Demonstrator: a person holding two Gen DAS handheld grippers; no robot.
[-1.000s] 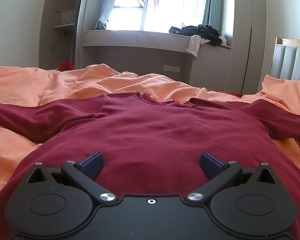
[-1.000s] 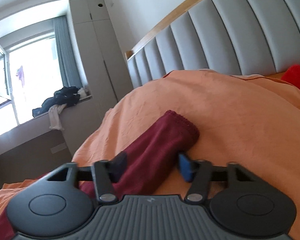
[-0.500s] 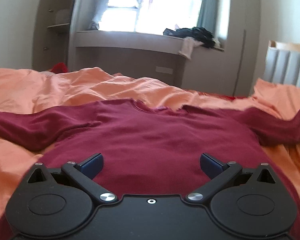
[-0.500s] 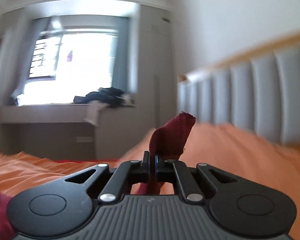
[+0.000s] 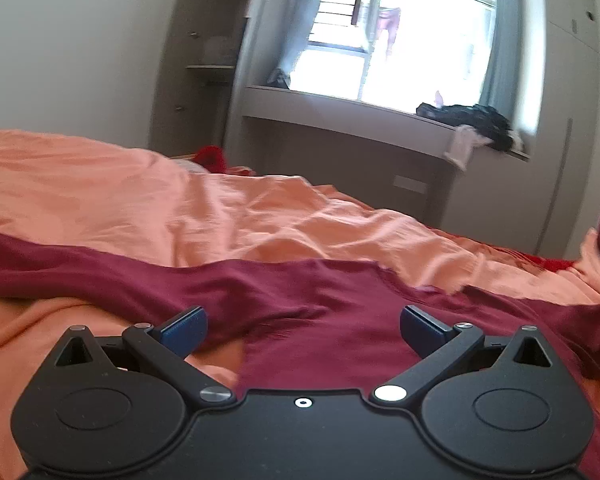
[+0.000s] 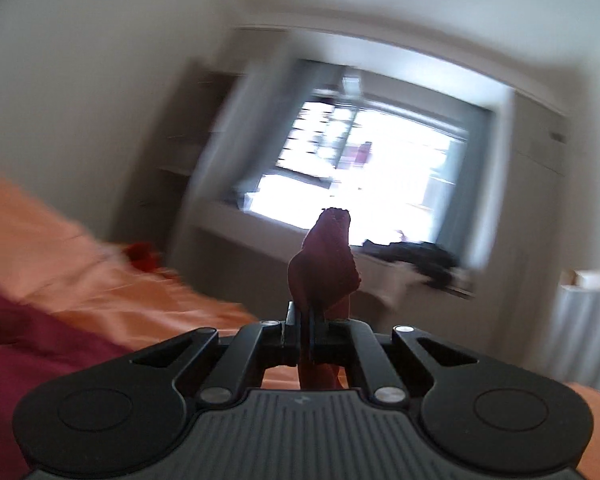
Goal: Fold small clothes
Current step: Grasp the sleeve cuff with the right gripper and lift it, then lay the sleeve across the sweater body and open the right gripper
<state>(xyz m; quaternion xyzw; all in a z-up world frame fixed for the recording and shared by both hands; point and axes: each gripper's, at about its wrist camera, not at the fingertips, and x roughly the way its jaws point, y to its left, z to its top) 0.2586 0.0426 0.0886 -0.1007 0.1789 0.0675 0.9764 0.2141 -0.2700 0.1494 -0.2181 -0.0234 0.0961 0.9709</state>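
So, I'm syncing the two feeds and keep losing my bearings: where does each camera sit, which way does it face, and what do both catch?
Left wrist: on the left gripper, low over the maroon sweater on the orange bedding, facing the window; its open jaws show.
Right wrist: on the right gripper, about level, facing that window; its jaws are shut on the sweater's sleeve.
Shared: window, bedding, sweater, dark clothes on the sill.

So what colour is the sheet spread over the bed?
Orange, a peachy shade; the bed sheet shows best in the left wrist view.
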